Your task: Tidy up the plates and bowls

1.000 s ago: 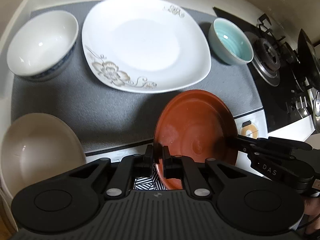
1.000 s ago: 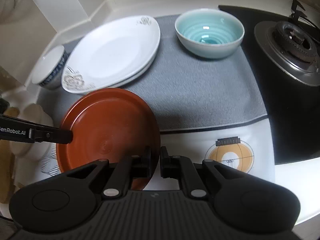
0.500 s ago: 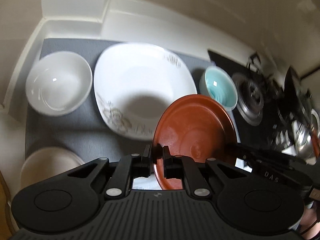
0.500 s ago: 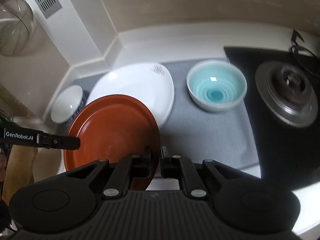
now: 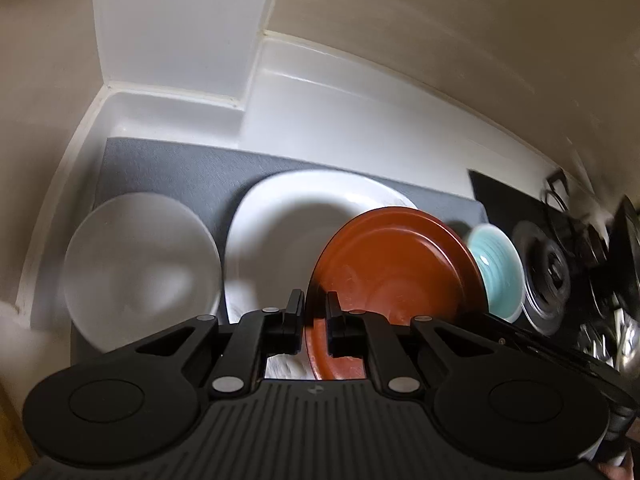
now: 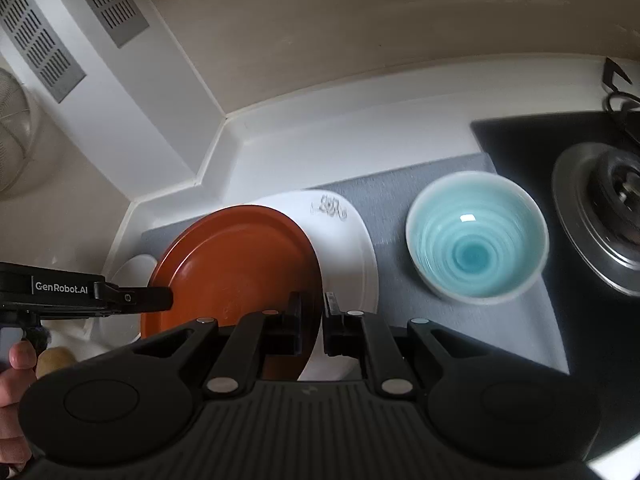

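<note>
I have the brown plate [image 5: 394, 276] clamped at two points: the left tongs [image 5: 316, 322] are closed on its near-left rim, and the right tongs [image 6: 310, 322] are pinched on its right rim. The plate hangs tilted above the white square plate [image 5: 296, 216], which lies on the grey mat [image 5: 160, 168] covering the surface.

I judge this the carrying step: the brown plate is on its way to be stacked on the white one. Next I need to level it, centre it over the white plate, lower it and only then let both tongs go together.

Room is tight. The white bowl [image 5: 140, 268] sits just left of the white plate, and the blue bowl [image 6: 476, 240] stands to its right, with bare mat between in the right-hand view. The stove burner [image 6: 600, 220] lies further right. The wall corner closes the far side, so I keep the descent straight down.
</note>
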{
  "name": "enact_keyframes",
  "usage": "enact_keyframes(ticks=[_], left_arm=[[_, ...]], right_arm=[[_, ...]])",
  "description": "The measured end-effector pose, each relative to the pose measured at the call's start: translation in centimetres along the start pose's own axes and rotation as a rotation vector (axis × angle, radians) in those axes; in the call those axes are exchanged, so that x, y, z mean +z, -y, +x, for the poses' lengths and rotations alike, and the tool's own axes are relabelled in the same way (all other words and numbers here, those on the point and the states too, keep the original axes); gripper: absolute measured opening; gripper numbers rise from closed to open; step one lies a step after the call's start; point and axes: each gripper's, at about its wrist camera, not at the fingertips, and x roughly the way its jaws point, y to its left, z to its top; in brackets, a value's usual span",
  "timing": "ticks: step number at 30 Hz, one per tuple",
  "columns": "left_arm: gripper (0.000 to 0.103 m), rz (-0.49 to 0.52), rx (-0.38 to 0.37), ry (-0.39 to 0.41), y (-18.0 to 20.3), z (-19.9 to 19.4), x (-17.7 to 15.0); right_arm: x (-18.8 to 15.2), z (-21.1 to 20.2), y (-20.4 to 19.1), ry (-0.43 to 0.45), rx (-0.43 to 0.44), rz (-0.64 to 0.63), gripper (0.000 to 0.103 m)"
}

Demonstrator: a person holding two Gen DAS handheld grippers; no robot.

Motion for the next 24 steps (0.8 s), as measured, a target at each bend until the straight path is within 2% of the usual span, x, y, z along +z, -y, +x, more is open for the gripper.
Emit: enact_keyframes(ticks=[4, 7, 10, 12, 14, 17, 24], left_arm=[[0.009, -0.002, 0.027, 0.023, -0.3, 0.7, 1.1], [0.01, 0.042, 0.047, 0.099, 0.6, -0.8, 1.4], [0.009, 0.113, 0.092, 0.183, 1.7, -2.8, 1.4], [0.01, 0.136, 0.113, 0.201, 2.1, -2.9, 1.7], [0.01, 0.105, 0.116, 0.166, 1.7, -1.7, 2.4], [0.009, 0.06, 0.08, 0.106, 0.6, 0.4, 2.8], [0.009, -0.053, 0.071, -0.038, -2.0, 5.6, 2.0]], right_arm=[[0.9, 1.1, -0.3, 0.019, 0.002, -0.01, 0.01], [1.7, 0.2, -1.2, 0.072, 0.011, -0.035, 0.009], [2.3, -1.2, -3.0, 0.124, 0.0, -0.139, 0.009], [2.6, -0.9, -3.8, 0.132, -0.028, -0.203, 0.01], [3.0, 0.3, -3.5, 0.113, -0.031, -0.193, 0.01], [3.0, 2.7, -2.6, 0.069, -0.063, -0.172, 0.01], [1.6, 6.4, -1.5, 0.01, -0.101, -0.148, 0.009]])
